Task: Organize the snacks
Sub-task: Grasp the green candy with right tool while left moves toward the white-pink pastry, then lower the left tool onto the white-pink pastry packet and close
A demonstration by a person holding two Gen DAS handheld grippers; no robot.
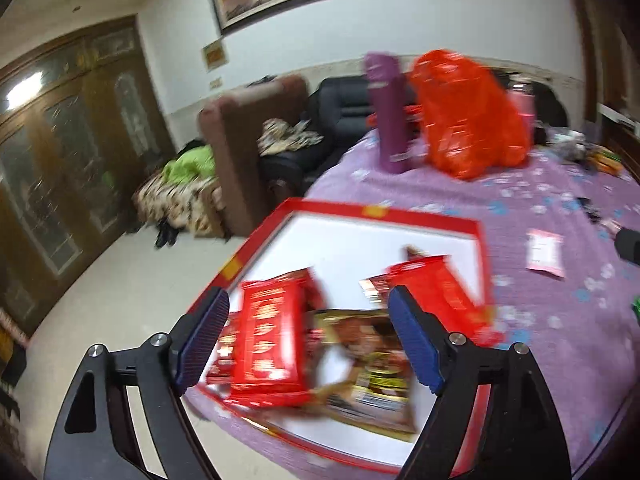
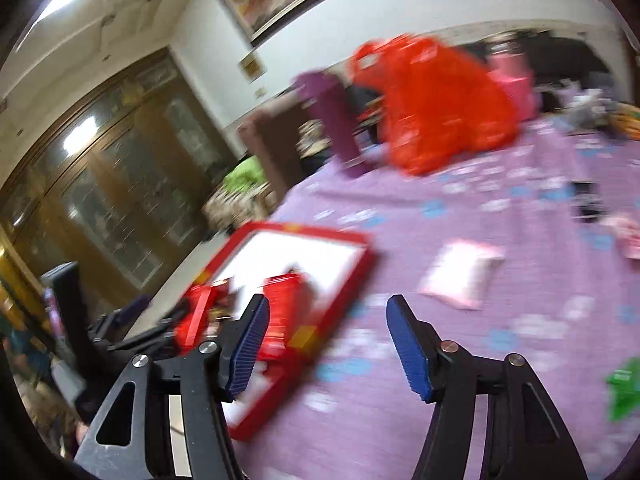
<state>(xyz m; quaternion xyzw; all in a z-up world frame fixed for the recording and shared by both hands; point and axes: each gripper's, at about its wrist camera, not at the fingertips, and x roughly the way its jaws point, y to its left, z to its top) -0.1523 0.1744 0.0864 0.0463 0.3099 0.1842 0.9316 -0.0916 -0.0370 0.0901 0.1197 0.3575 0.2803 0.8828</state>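
Note:
A shallow red box with a white floor (image 1: 360, 236) lies on the purple tablecloth. In it lie a red snack pack (image 1: 268, 340), a brown and gold pack (image 1: 368, 368) and another red pack (image 1: 436, 292). My left gripper (image 1: 308, 316) is open and empty just above these packs. My right gripper (image 2: 326, 320) is open and empty over the cloth at the box's right edge (image 2: 344, 280). A pink snack packet (image 2: 460, 276) lies on the cloth ahead of the right gripper; it also shows in the left wrist view (image 1: 544, 254). A green packet (image 2: 624, 392) lies at the right edge.
A purple flask (image 1: 388, 112), an orange-red plastic bag (image 1: 468, 116) and a pink bottle (image 1: 520, 100) stand at the far side of the table. Small clutter (image 1: 592, 152) lies at the far right. The table edge drops to the floor on the left, with sofas beyond.

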